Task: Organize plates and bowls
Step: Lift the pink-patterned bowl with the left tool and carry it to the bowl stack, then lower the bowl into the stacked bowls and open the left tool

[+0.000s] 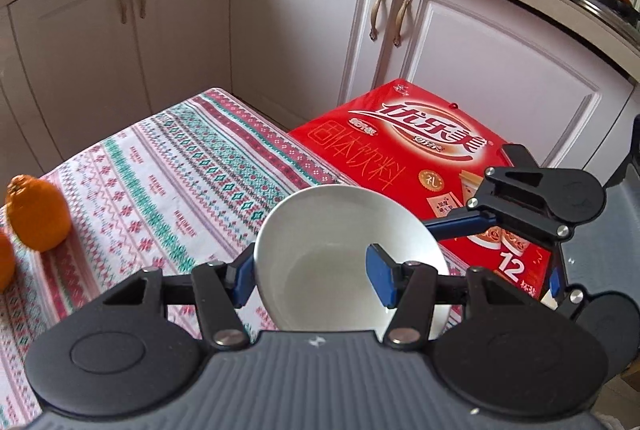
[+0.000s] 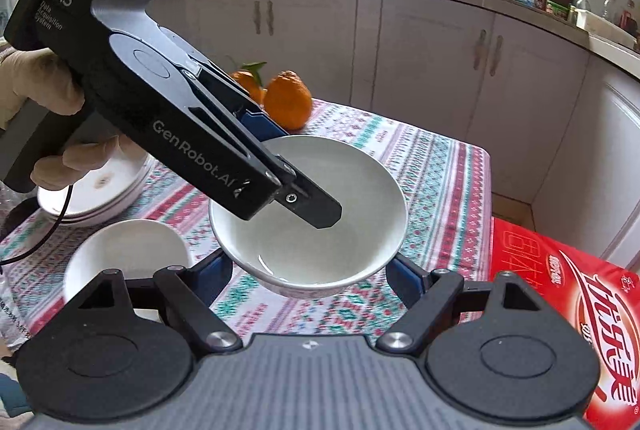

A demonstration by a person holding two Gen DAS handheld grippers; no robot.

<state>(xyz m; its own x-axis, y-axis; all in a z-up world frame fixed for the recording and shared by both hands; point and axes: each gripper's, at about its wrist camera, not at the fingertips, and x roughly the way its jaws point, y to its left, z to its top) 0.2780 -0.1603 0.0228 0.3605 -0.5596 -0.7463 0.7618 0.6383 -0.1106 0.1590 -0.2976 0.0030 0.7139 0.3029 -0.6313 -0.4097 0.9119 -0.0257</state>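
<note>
A white bowl (image 1: 340,246) (image 2: 308,226) hangs above the patterned tablecloth (image 2: 432,166). My left gripper (image 1: 312,274) is shut on its rim, one blue pad (image 1: 380,278) inside the bowl and the other outside. In the right wrist view its inner finger (image 2: 316,208) reaches down into the bowl from the upper left. My right gripper (image 2: 308,270) spans the same bowl, its blue pads lying against two opposite sides. A second white bowl (image 2: 124,258) and a stack of white plates (image 2: 100,194) sit on the table to the left.
Two oranges (image 2: 288,102) (image 1: 38,214) lie on the far part of the cloth. A red drink carton (image 1: 420,158) (image 2: 560,290) stands beside the table edge. White cabinets (image 1: 312,30) and a cluttered counter lie beyond. A gloved hand (image 2: 40,78) holds the left gripper.
</note>
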